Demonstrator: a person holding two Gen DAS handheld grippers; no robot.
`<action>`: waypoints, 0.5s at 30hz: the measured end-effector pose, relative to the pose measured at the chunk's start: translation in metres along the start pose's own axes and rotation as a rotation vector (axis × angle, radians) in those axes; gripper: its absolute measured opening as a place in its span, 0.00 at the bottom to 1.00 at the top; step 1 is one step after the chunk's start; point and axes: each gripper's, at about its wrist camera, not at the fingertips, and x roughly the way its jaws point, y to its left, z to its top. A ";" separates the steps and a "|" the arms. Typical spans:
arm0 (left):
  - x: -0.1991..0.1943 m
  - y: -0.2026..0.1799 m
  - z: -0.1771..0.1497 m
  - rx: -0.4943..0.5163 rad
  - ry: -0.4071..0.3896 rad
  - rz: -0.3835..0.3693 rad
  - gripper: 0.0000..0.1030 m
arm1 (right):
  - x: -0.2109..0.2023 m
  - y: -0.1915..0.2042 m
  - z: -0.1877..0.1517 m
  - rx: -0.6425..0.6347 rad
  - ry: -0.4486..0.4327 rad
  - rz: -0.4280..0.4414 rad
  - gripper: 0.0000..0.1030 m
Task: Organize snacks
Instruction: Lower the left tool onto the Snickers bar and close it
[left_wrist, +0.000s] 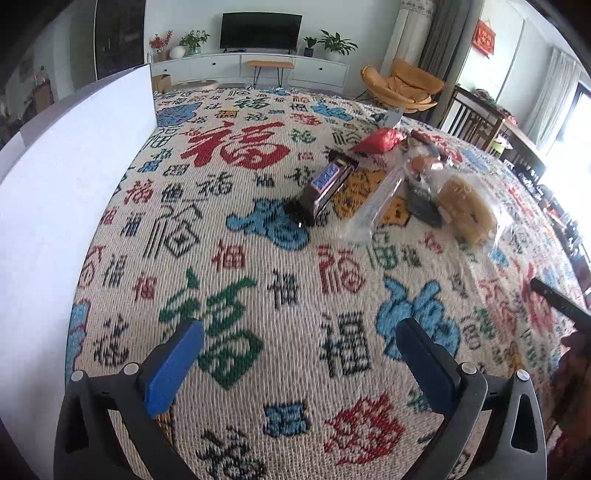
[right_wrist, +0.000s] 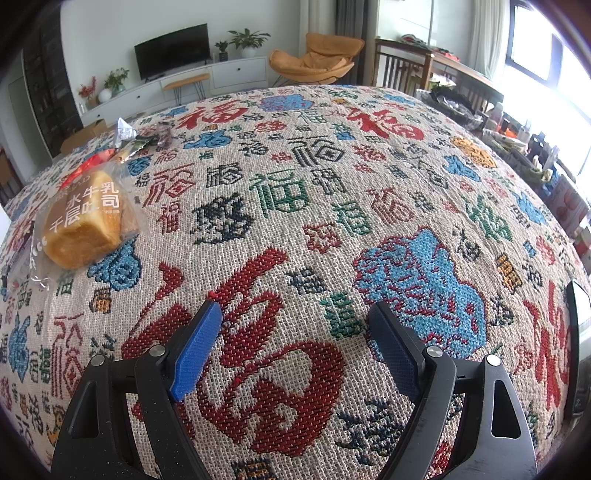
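A pile of snacks lies on the patterned cloth. In the left wrist view a brown Snickers bar lies nearest, beside a clear wrapped pastry, a bagged bread loaf, a red packet and small mixed packets. My left gripper hovers open over bare cloth, well short of the pile. In the right wrist view the bagged bread loaf sits far left, with more packets behind it. My right gripper is open over the cloth, nothing between its blue pads.
A tall white box wall stands along the left of the cloth. A dark object pokes in at the right edge of the left view. A dark flat device lies at the cloth's right edge. A TV unit, chairs and a cluttered table stand beyond.
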 end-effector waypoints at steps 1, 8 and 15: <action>-0.002 0.001 0.013 -0.004 -0.016 0.010 0.99 | 0.000 -0.001 0.000 0.000 0.000 0.000 0.83; 0.045 -0.014 0.097 0.066 0.022 0.035 0.83 | 0.000 0.000 0.000 0.000 0.000 0.001 0.83; 0.095 -0.045 0.110 0.184 0.089 0.066 0.44 | 0.000 0.000 0.000 0.000 0.000 0.001 0.83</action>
